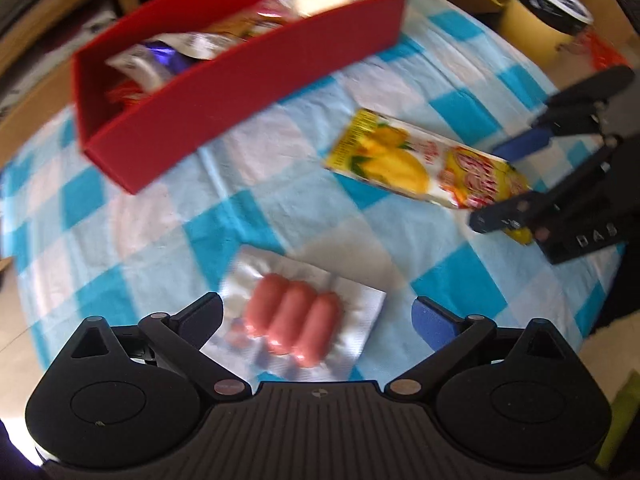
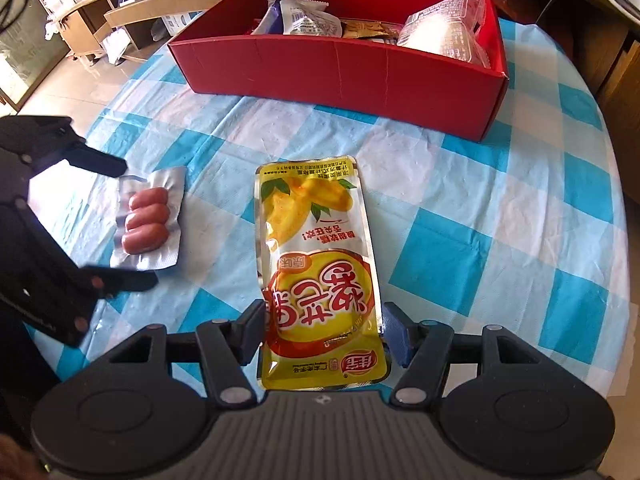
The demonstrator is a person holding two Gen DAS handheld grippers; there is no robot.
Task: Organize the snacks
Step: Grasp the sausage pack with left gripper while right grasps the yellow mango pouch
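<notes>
A silver pack of three pink sausages (image 1: 294, 326) lies on the blue-and-white checked cloth between the open fingers of my left gripper (image 1: 318, 318); it also shows in the right wrist view (image 2: 148, 220). A yellow mango snack pouch (image 2: 316, 268) lies flat between the fingers of my right gripper (image 2: 322, 330), which are open around its near end, close to its edges. The pouch shows in the left wrist view (image 1: 428, 164) too, with the right gripper (image 1: 500, 184) around it. A red box (image 2: 340, 68) with several wrapped snacks stands at the back.
The round table's cloth (image 2: 500, 220) runs to an edge on the right and left. A yellow tub with a dark lid (image 1: 544, 8) stands beyond the table. Wooden shelves (image 2: 100, 8) and floor lie behind the box.
</notes>
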